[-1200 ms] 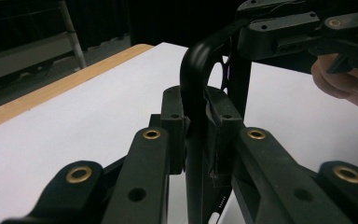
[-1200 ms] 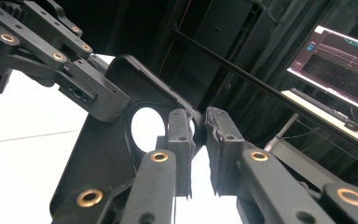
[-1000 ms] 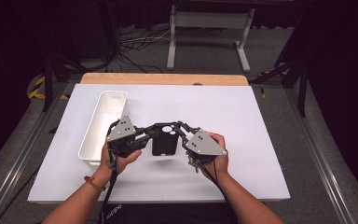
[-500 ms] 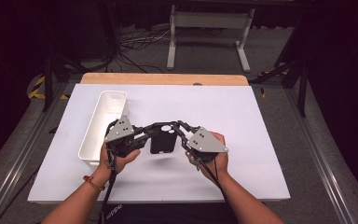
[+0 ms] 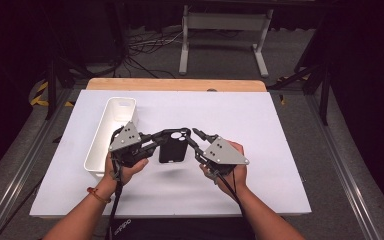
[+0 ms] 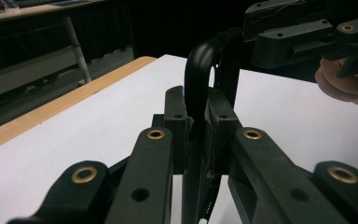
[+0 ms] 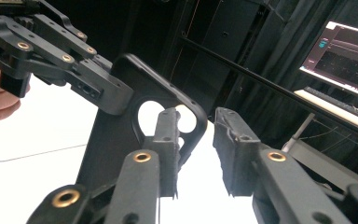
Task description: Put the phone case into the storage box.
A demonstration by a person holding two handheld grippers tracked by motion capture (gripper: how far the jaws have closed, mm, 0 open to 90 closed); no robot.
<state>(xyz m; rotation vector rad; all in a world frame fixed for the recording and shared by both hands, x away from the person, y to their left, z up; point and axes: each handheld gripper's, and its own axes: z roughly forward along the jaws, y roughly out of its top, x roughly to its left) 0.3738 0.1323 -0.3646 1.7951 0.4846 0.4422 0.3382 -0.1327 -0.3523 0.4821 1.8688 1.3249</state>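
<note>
Black phone case point(image 5: 173, 148) pinched edge-on between left gripper point(image 6: 198, 140) fingers; right gripper point(image 7: 196, 144) fingers just parting, clear of its corner, seen close-up.

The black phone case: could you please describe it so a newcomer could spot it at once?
On the white table, right of the long white bin, look between the two grippers. The black phone case hangs there, clamped by the left gripper; its cutout camera hole marks it out.

I see a black phone case point(image 5: 173, 148), matte, with a rounded camera cutout near its far end. It sits near the table's middle, just right of the white bin, held above the surface and tilted, its long side running near to far.
</note>
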